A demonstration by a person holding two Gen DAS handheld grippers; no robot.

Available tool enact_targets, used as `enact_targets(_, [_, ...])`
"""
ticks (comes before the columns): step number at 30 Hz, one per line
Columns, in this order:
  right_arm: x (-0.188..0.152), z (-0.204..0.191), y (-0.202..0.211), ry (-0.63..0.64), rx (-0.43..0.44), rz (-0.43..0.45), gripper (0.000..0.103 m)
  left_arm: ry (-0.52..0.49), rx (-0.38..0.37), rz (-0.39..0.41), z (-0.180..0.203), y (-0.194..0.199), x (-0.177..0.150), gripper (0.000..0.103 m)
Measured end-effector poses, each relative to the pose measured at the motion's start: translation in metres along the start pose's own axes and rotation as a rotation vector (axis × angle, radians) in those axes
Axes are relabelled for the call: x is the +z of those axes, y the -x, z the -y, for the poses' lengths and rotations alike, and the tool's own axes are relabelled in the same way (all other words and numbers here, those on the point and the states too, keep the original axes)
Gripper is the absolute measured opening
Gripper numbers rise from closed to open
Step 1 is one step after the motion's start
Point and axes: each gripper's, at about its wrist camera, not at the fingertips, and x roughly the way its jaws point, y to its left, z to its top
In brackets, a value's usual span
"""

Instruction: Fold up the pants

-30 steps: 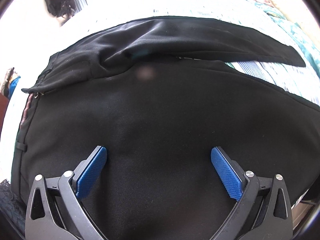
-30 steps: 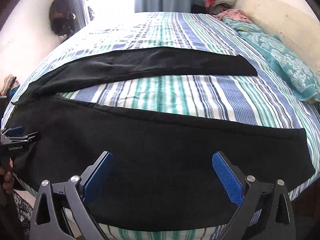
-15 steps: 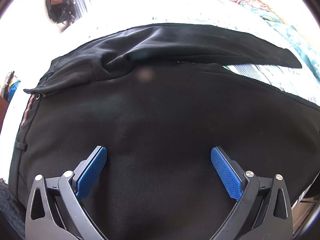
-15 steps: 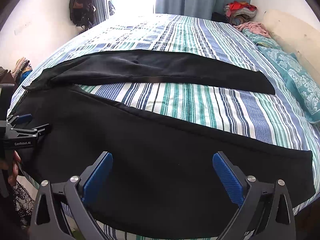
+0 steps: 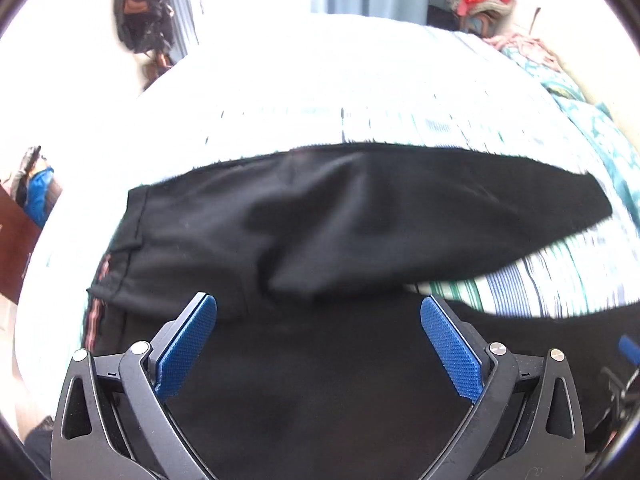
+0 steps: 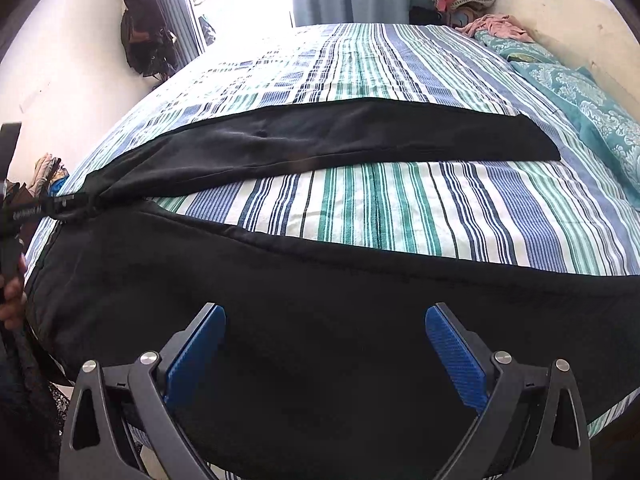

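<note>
While black pants (image 6: 320, 312) lie spread on striped bed (image 6: 400, 200), legs run left-right, far leg (image 6: 340, 132) apart from near leg. Left hand-held gripper (image 5: 318, 344) released, above waist end, nearer crotch. Right hand-held gripper (image 6: 324, 354) released, above near leg.

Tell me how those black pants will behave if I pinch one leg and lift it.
The black pants will probably flop and drape: the fabric already lies creased and soft on the striped bedspread. Being long, the far leg would likely trail and drag. They look light, so each open hand-held gripper should cope.
</note>
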Motion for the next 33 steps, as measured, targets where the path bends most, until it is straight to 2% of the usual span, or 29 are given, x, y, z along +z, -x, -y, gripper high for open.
enact_targets(2, [0.002,0.003,-0.002,-0.02,0.012,0.0,0.1,0.024,0.044,0.018,-0.009,-0.013,0.02,0.102])
enact_targets(4, [0.005,0.005,-0.002,-0.03,0.013,0.006,0.1,0.051,0.087,-0.012,-0.019,-0.037,0.032,0.102])
enact_targets(6, [0.006,0.007,-0.002,-0.041,0.015,0.011,0.1,0.088,0.121,-0.07,-0.029,-0.064,0.034,0.102])
enact_targets(9, [0.006,0.011,-0.003,-0.055,0.018,0.005,0.1,0.107,0.172,-0.19,-0.041,-0.103,0.019,0.103])
enact_targets(11, [0.005,0.013,-0.005,-0.064,0.023,-0.003,0.1,0.101,0.166,-0.151,-0.043,-0.098,0.013,0.103])
enact_targets(14, [0.005,0.016,-0.007,-0.081,0.027,-0.012,0.1,0.087,0.156,-0.141,-0.042,-0.085,0.011,0.102])
enact_targets(19, [0.007,0.016,-0.008,-0.095,0.041,-0.004,0.1,0.06,0.072,-0.013,-0.028,-0.034,-0.001,0.102])
enact_targets(22, [0.008,0.014,-0.008,-0.087,0.047,-0.002,0.1,0.069,0.038,0.024,-0.016,-0.017,-0.016,0.102])
enact_targets(25, [0.007,0.013,-0.007,-0.082,0.047,0.003,0.1,0.054,0.038,0.028,-0.001,-0.023,-0.033,0.102])
enact_targets(29, [0.008,0.02,-0.002,-0.106,0.037,0.02,0.1,0.018,0.07,-0.049,0.01,-0.058,-0.051,0.103])
enact_targets(33, [0.01,0.04,0.007,-0.181,0.04,0.045,0.1,0.036,0.051,-0.003,0.009,-0.063,-0.062,0.103])
